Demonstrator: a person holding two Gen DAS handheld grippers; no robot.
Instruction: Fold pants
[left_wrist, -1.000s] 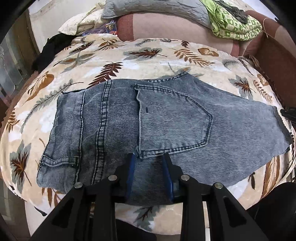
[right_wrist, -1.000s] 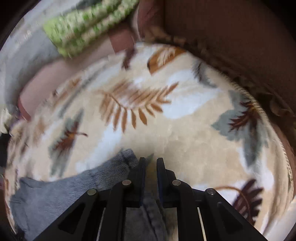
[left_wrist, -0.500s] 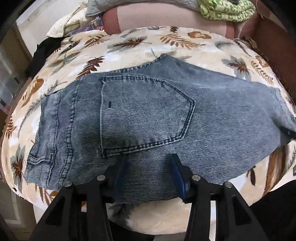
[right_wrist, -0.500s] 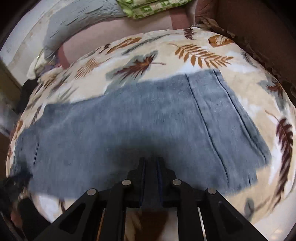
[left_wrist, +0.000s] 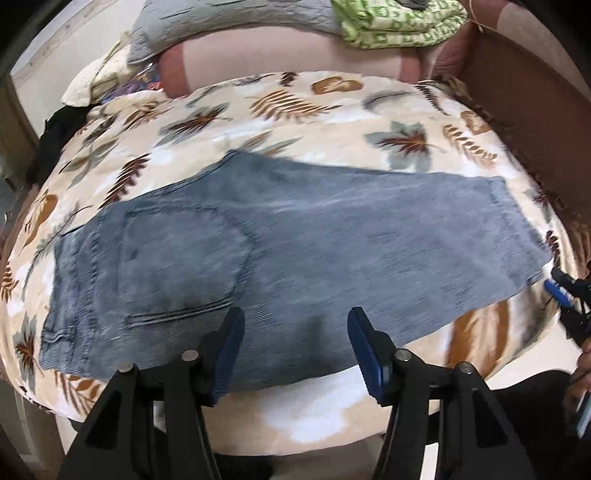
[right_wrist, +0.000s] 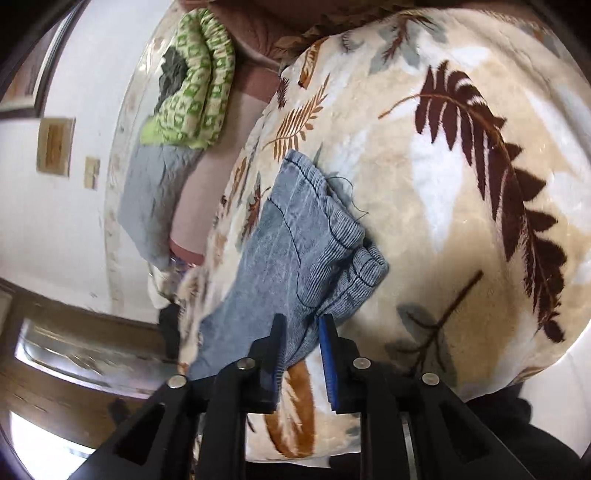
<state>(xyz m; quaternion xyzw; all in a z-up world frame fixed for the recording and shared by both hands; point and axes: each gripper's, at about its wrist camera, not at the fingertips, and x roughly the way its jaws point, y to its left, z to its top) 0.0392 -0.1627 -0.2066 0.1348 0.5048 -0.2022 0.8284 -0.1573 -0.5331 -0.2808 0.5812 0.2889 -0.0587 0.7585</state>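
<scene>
Grey-blue denim pants (left_wrist: 280, 251) lie folded lengthwise across the leaf-print blanket (left_wrist: 332, 122), waist at the left, leg hem at the right, back pocket facing up. My left gripper (left_wrist: 295, 332) is open wide above the near edge of the pants, holding nothing. My right gripper (right_wrist: 301, 332) is rolled sideways at the hem corner (right_wrist: 314, 236); its jaws stand slightly apart with the hem fabric reaching between them. It also shows at the right edge of the left wrist view (left_wrist: 565, 295).
A grey pillow (left_wrist: 236, 18) and a green patterned cloth (left_wrist: 399, 22) lie at the bed's far end. A brown padded bed frame (left_wrist: 535, 92) runs along the right. A black garment (left_wrist: 59, 129) hangs at the far left.
My left gripper opened wide and let go of the near edge of the pants, pulling back. My right gripper rolled sideways, went to the hem corner and parted its jaws a little.
</scene>
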